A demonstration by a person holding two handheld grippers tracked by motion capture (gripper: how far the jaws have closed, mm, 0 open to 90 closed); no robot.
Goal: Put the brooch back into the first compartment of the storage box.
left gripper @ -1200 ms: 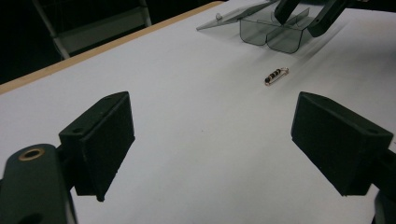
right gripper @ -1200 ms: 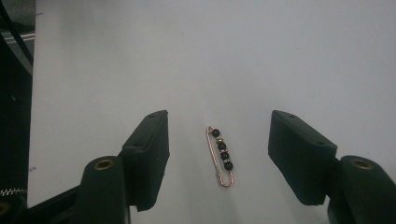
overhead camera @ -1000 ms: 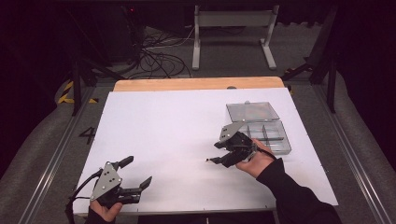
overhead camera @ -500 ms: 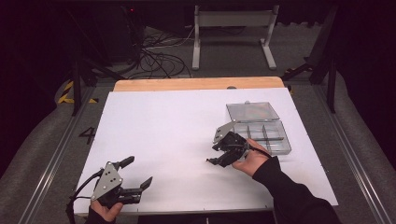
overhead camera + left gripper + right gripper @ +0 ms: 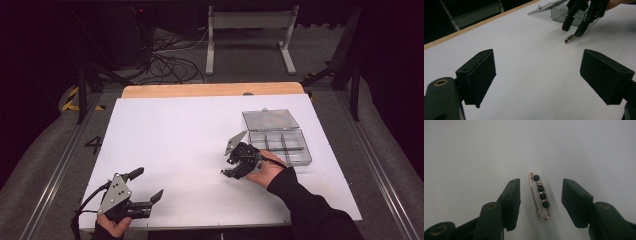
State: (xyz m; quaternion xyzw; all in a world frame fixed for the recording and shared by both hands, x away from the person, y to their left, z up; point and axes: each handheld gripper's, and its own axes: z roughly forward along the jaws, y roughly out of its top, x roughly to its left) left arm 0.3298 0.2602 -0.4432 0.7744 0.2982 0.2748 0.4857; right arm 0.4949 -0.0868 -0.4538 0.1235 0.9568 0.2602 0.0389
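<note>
My right gripper [image 5: 541, 202] had its jaws spread around the beaded pin [image 5: 540, 196], nothing grabbed yet; left gripper [image 5: 148, 186] sat released, idle.

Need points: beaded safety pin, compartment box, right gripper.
beaded safety pin [image 5: 540, 195], right gripper view, on its middle beads.
compartment box [image 5: 301, 160], high view, on its front wall.
right gripper [image 5: 540, 203], right gripper view, midway between its fingertips.

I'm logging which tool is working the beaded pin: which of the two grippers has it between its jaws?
The right gripper: its open jaws straddle the beaded pin lying on the white table, not yet touching it. The left gripper sits open, far off.
</note>
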